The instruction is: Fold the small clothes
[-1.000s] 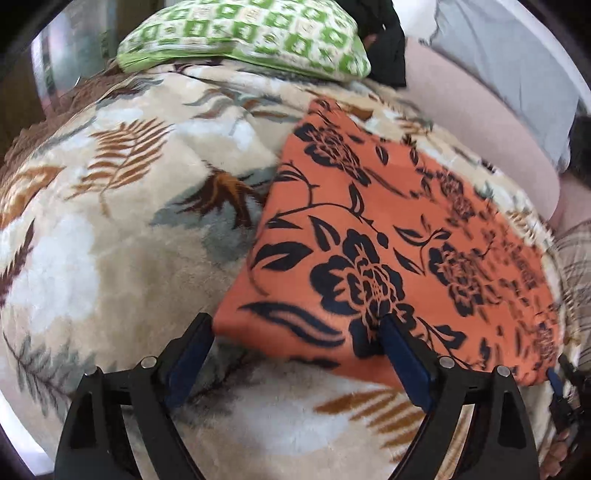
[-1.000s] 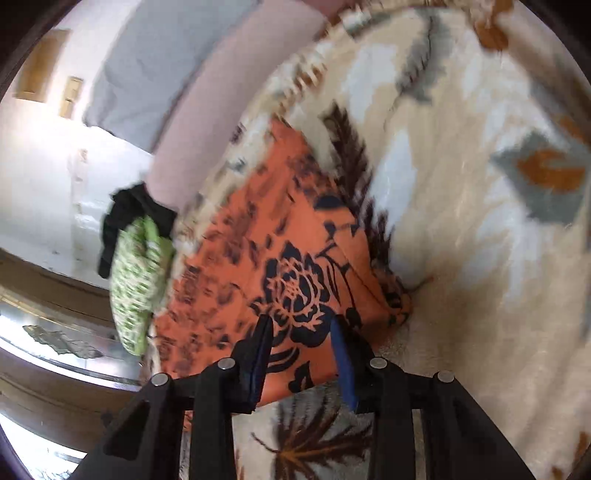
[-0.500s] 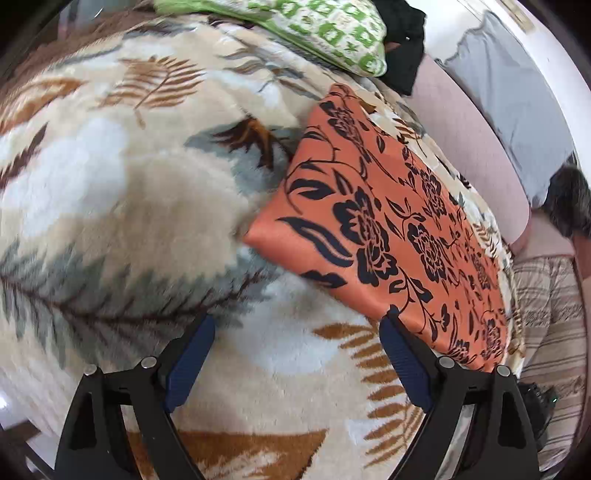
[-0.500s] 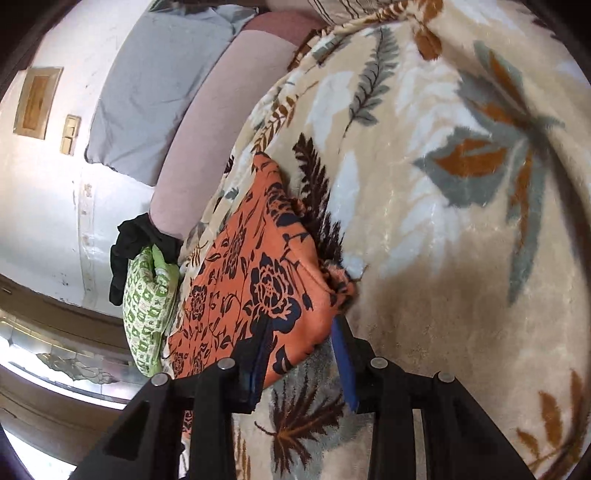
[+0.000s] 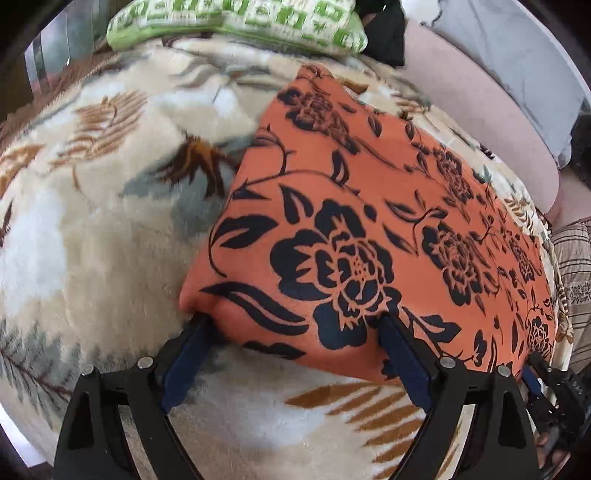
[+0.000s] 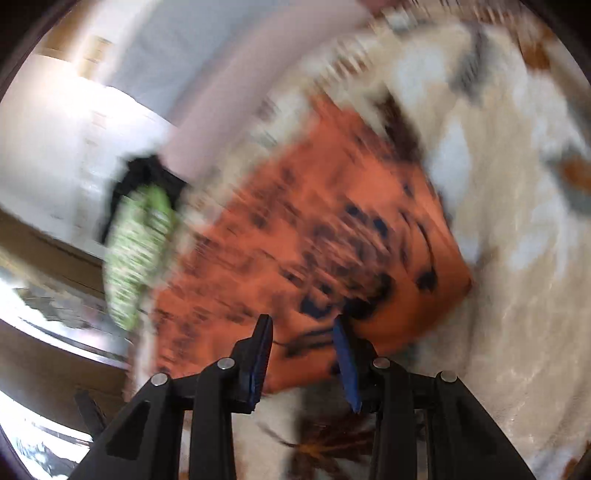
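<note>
An orange cloth with a black flower print lies flat and folded on a cream leaf-patterned blanket. My left gripper is open wide, with its blue-padded fingers at the cloth's near left corner and touching its edge. In the blurred right wrist view the same cloth lies ahead. My right gripper is open a little, with the cloth's near edge lying between its fingers, not clamped.
A green and white patterned pillow lies at the far end of the blanket, with a dark garment beside it. A pink bolster and a grey pillow run along the right. Striped fabric shows at the right edge.
My left gripper has moved forward to the cloth's near corner, after drawing back half a second ago. My right gripper is swinging fast, stays at the cloth's near edge and has opened slightly wider.
</note>
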Demonstrator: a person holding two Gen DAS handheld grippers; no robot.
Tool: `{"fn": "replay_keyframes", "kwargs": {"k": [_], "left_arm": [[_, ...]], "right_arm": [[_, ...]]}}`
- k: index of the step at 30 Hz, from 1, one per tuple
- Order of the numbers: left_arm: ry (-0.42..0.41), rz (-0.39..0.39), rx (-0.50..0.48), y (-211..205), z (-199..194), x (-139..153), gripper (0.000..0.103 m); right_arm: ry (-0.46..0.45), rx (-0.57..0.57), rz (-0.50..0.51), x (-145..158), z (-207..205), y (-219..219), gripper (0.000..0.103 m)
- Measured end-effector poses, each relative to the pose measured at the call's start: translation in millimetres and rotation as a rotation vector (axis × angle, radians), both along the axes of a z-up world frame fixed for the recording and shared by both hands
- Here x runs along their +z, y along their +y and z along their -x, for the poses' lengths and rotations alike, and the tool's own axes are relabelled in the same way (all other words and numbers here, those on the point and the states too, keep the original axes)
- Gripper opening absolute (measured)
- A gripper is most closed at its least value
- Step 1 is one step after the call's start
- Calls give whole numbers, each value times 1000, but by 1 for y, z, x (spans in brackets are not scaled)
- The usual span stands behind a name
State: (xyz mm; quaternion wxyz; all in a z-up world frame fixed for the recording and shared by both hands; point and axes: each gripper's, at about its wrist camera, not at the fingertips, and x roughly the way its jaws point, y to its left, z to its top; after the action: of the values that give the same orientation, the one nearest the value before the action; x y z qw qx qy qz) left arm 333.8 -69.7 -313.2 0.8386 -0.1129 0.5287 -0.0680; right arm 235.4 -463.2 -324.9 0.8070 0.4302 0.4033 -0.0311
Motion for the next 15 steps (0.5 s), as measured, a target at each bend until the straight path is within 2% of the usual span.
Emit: {"fn": "replay_keyframes", "kwargs": {"k": [2,6,7,8,9,12,15], "left_arm": [[-2,42,0,5,3,5,93],[19,182,44,34,17,5,93],[13,196,56,41,21,6,93],[3,202,68,48,26,7,93],[-6,198,73,50,29,8,93],[-1,198,85,53,33,6,93],[9,234,95,57,34,3,93]], "right_arm": [[-12,-12,-48,-3,4,-7,36],[-137,-72,-53,19,35,-32,38],[-144,-92,-69,19,44,-41,43],[-144,-116,-91,17,53,-50,58],[-146,-149,-117,13,63,-59,62],[-156,-243,-156,8,87,-79,62],[-217,-254,-107,23,94,-80,62]]}}
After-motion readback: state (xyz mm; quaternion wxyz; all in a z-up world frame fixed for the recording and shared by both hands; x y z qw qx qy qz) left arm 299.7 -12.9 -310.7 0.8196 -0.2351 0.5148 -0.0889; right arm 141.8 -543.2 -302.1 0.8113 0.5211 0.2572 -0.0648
